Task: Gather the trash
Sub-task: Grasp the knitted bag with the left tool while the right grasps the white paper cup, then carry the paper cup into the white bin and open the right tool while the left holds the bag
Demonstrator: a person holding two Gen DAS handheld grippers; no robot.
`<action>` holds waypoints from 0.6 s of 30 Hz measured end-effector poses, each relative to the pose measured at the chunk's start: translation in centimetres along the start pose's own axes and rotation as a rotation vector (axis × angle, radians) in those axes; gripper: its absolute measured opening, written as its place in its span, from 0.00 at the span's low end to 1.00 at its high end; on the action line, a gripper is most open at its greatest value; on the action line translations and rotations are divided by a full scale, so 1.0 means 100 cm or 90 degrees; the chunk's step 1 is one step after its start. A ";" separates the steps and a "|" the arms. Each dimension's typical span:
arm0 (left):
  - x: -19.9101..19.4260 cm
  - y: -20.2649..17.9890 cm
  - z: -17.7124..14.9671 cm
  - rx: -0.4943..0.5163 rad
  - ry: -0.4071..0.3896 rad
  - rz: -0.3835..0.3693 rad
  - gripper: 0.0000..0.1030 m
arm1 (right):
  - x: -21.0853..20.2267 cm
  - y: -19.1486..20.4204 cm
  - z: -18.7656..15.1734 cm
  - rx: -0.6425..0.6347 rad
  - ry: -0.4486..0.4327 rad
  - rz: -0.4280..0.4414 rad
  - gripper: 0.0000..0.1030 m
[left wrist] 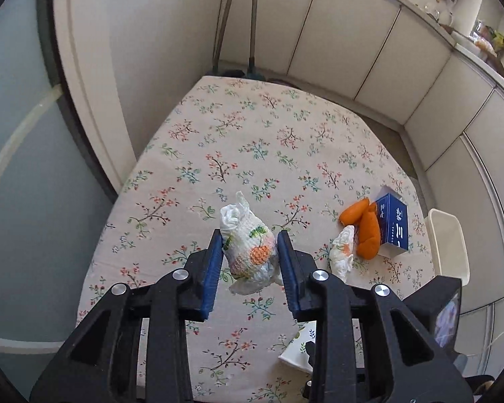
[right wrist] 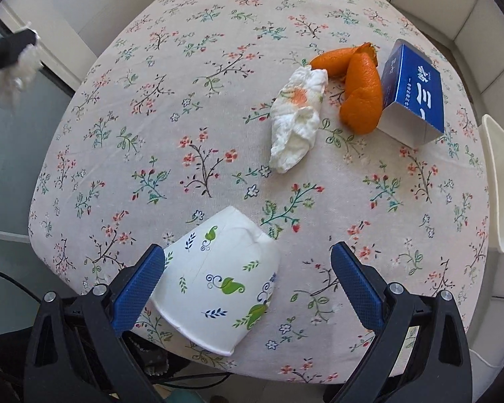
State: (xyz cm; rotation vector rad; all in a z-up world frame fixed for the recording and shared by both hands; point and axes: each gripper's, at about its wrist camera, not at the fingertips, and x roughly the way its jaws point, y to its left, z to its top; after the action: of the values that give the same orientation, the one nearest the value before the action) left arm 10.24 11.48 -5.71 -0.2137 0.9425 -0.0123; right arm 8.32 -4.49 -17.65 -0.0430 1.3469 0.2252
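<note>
My left gripper (left wrist: 250,245) is shut on a crumpled printed tissue (left wrist: 250,252) and holds it above the floral table (left wrist: 252,134). That tissue also shows in the right wrist view (right wrist: 13,74) at the far left, off the table's edge. My right gripper (right wrist: 247,262) is open and low over the table's near edge, with a crushed paper cup (right wrist: 218,278) lying on its side between its fingers, against the left finger (right wrist: 137,285). A second crumpled tissue (right wrist: 297,117), orange peel (right wrist: 359,97) and a blue box (right wrist: 413,90) lie at the table's right.
A white bin (right wrist: 500,181) stands beside the table's right edge; it also shows in the left wrist view (left wrist: 448,245). White cabinets (left wrist: 352,50) run behind the table. A glass door (left wrist: 16,168) is at the left.
</note>
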 end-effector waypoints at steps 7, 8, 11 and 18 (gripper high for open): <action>-0.014 0.025 0.005 -0.036 -0.012 -0.008 0.30 | 0.019 0.010 -0.012 0.029 0.025 0.015 0.93; -0.015 0.027 0.006 -0.039 -0.011 -0.012 0.30 | 0.022 0.012 -0.013 0.030 0.030 0.018 0.93; -0.016 0.028 0.008 -0.044 -0.014 -0.018 0.30 | 0.031 0.018 -0.022 0.022 0.040 0.003 0.94; -0.012 0.034 0.008 -0.059 -0.009 -0.019 0.30 | 0.026 0.020 -0.025 0.013 0.008 0.001 0.81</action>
State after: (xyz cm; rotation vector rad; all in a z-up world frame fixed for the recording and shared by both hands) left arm 9.92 15.07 -4.92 -0.3124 0.9261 0.0051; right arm 6.11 -2.60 -20.50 -0.0261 1.3612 0.2137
